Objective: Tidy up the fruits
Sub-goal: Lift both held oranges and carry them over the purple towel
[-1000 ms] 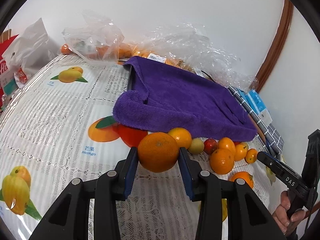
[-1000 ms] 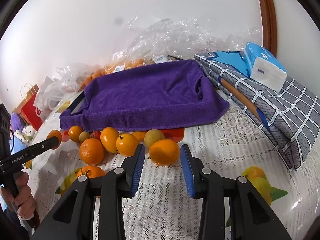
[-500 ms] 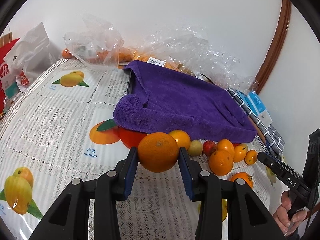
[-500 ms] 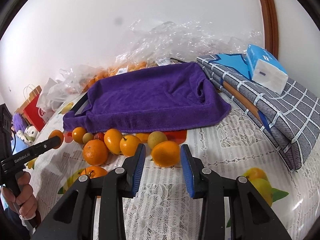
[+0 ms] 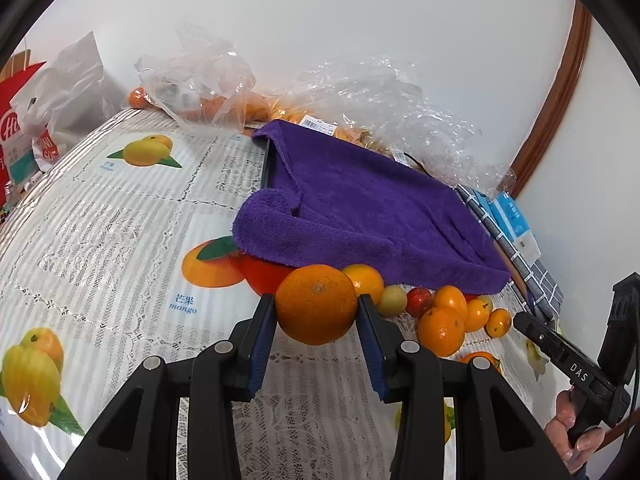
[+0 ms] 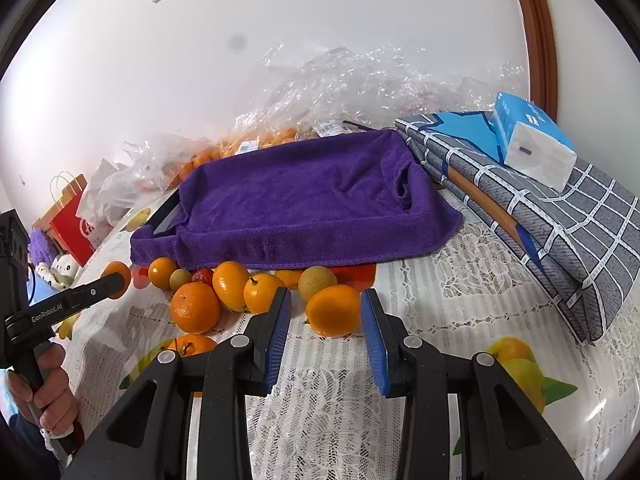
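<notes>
Large orange (image 5: pixel 316 304) clamped between the blue pads of the left gripper (image 5: pixel 316 312), lifted clear of the tablecloth (image 5: pixel 120 240). Beyond its fingers, loose fruit lines the purple towel (image 5: pixel 360 208). Right gripper (image 6: pixel 325 312) unclenched, pads either side of a small orange (image 6: pixel 333 310), not touching.

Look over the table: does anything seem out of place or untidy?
Yes. The purple towel is rumpled, one corner folded over, over something flat whose edge shows at its left. Loose fruit crowds its near edge, and crumpled plastic bags lie behind.
</notes>
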Demonstrator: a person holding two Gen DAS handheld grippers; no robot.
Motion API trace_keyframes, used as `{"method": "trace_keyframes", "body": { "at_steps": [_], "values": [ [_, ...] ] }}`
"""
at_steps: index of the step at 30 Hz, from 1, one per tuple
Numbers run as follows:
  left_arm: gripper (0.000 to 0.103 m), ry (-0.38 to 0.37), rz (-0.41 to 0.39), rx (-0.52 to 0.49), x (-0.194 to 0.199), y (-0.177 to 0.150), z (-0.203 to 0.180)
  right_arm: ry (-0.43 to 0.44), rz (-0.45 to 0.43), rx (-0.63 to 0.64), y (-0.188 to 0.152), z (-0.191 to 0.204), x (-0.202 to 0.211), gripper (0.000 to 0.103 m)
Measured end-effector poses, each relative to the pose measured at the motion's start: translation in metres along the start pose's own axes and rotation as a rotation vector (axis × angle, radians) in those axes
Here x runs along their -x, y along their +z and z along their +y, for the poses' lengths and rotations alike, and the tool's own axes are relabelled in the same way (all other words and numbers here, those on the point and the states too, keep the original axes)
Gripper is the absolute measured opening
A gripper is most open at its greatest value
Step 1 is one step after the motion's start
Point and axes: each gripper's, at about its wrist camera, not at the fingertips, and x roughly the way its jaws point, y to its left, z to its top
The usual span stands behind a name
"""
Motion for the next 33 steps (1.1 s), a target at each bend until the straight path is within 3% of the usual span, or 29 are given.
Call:
{"method": "trace_keyframes", "body": {
  "at_steps": [8,12,17,24,31,33],
  "values": [
    [0.038,-0.012,-0.009,-0.007,0.003,0.000,-0.002,-0.014,-0.013,-0.007,0.000,-0.002,0.002,0.035],
    [0.038,-0.085,-0.025,0.012,0.010,0.007,-0.004,-0.021,-0.017,-0.022,0.002,-0.005,0.004,0.032],
    [0.038,-0.110,-0.072,0.025,0.029,0.029,-0.011,-0.019,-0.007,0.021,0.013,0.006,0.007,0.028],
    [0.038,-0.053,-0.102,-0.016,0.040,0.044,-0.015,-0.004,0.001,0.032,0.016,0.009,0.006,0.028],
    [0.038,-0.030,-0.052,-0.006,0.026,0.033,-0.007,-0.002,0.071,0.011,0.005,0.000,-0.009,0.028],
    [0.038,-0.022,-0.039,-0.001,0.023,0.030,-0.006,-0.039,0.079,0.030,0.002,0.001,-0.014,0.029]
  ]
}}
